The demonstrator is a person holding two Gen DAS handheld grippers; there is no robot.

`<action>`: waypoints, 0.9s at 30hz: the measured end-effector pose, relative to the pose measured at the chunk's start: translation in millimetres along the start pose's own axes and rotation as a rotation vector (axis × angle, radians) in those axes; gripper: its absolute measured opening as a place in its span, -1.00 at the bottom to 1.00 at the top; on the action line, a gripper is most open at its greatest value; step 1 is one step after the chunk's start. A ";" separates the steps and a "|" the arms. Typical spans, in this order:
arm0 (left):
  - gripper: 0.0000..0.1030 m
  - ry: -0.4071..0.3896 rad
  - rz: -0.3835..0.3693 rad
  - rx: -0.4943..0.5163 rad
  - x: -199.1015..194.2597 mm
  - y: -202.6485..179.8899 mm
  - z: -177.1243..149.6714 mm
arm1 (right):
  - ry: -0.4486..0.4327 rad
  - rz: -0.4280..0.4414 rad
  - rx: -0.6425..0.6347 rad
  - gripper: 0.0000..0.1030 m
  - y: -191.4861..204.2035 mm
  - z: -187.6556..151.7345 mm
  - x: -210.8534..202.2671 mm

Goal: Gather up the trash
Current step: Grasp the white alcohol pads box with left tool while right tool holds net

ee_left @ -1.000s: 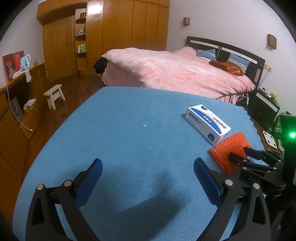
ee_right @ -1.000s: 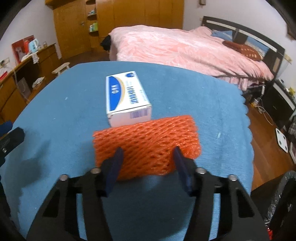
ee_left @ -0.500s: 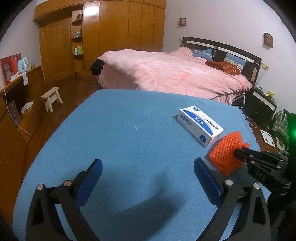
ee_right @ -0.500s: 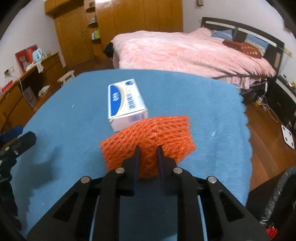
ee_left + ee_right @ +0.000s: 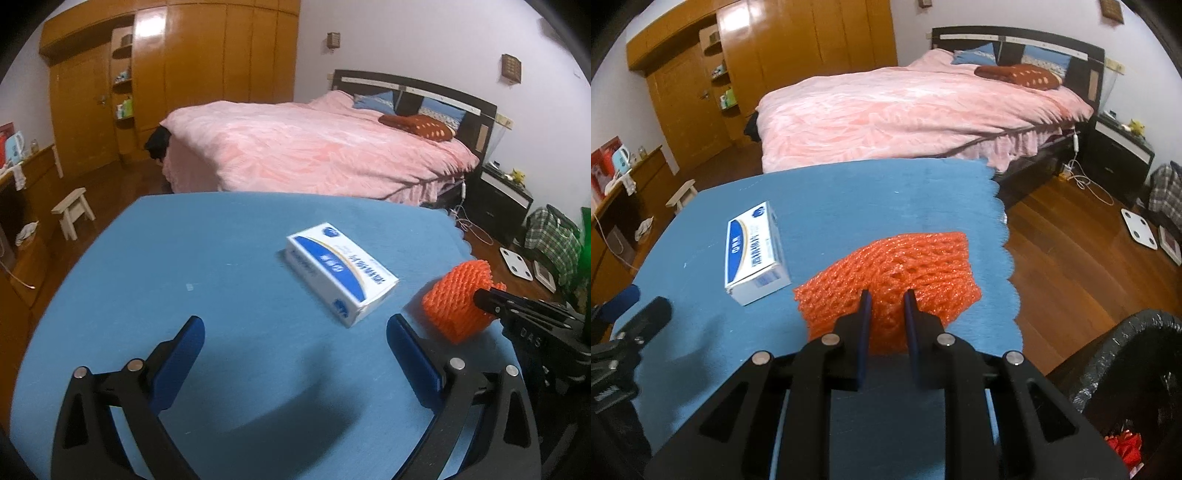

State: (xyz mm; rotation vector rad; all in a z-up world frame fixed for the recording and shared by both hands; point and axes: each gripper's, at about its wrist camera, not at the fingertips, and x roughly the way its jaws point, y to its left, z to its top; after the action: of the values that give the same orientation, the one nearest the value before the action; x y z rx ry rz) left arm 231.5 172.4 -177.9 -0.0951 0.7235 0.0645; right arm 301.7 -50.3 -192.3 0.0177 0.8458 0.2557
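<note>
Right gripper [image 5: 887, 295] clamped on the orange foam net [image 5: 905, 266], pads pinching the near edge and bunching the mesh between them; jaws just brought together onto it. Net lifted off the table [image 5: 849, 192], near its right-hand scalloped edge, seen from the left wrist view as a crumpled orange wad [image 5: 458, 299] at the tip of the right gripper [image 5: 480, 295]. Left gripper [image 5: 295, 332] spread wide and empty, blue pads well apart, hovering over bare blue cloth. White-and-blue box [image 5: 341, 271] lying flat on the table between the two grippers, just beside the net but not touching it; same box [image 5: 755, 254] to the left of the net in the right wrist view. Black-lined trash bin [image 5: 1137, 380] on the wooden floor below the table's right edge, something red visible inside at the bottom. Beyond the table, a bed [image 5: 905, 110] under a pink cover, wooden wardrobes along the far wall, a small white stool [image 5: 74, 212] on the floor at left.
</note>
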 end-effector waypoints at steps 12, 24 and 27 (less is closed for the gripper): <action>0.88 0.080 0.016 0.028 45.9 -23.7 6.4 | 0.003 0.004 0.000 -0.66 1.6 3.6 6.6; 0.88 0.121 0.110 -0.038 56.1 13.0 4.9 | 0.008 0.016 0.004 -0.66 1.5 4.1 12.7; 0.88 0.110 0.155 -0.050 51.6 27.6 3.8 | 0.004 0.018 0.003 -0.65 3.4 5.2 13.7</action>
State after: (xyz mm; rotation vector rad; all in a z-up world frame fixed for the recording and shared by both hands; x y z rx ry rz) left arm 270.1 201.5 -211.1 -0.0910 0.8390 0.2274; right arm 313.5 -43.4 -198.5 0.0275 0.8501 0.2719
